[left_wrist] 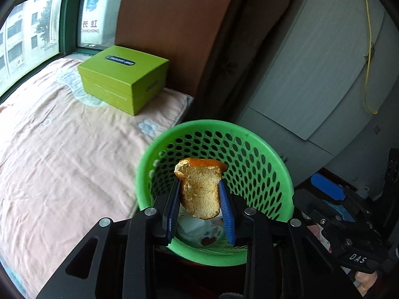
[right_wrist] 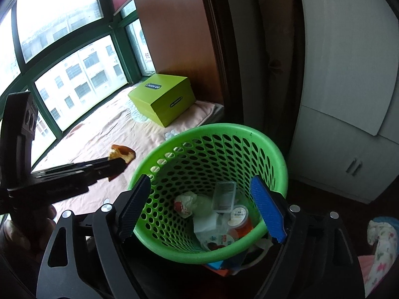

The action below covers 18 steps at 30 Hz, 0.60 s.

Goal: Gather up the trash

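An orange peel (left_wrist: 200,190) is pinched between the blue pads of the left tool (left_wrist: 200,196), white pith side turned toward the camera. In the left wrist view it is seen against the near rim of a green perforated waste basket (left_wrist: 271,149); in the right wrist view it is held just beside the basket's left rim, above the pink bedspread (right_wrist: 99,129). The right tool (right_wrist: 199,209) is spread wide, nothing between its pads, poised over the basket mouth. Inside the basket, a crumpled wrapper (right_wrist: 184,203), a clear plastic tray (right_wrist: 224,195), and a small lidded cup (right_wrist: 239,215) are seen. A lime-green box (left_wrist: 124,77) is placed on the bedspread by the window.
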### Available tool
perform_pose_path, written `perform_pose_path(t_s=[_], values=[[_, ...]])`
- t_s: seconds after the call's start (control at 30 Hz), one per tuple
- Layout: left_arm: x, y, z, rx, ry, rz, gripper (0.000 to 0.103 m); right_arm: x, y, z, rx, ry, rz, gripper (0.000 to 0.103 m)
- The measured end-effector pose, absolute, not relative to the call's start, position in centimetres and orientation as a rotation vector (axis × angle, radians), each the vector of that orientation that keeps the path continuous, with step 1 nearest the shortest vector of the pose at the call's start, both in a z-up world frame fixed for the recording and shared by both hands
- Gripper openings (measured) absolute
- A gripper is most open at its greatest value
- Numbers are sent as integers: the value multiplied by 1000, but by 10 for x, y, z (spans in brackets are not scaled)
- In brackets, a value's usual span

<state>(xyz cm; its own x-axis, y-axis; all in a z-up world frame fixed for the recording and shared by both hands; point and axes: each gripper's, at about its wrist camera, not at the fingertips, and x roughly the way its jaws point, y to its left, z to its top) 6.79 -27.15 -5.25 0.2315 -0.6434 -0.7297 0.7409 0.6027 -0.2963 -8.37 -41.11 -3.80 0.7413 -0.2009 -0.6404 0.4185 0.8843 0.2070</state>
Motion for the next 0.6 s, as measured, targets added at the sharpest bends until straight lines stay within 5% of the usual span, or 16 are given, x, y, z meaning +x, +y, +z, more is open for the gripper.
perform_pose_path(t_s=[0.13,0.6], values=[[64,-273,-54,119,938,-960,50,-85,-412,-38,355,651,-346,84],[77,-222,-39,83,871,-804,65,-62,-389,-32,328,654,-263,86]])
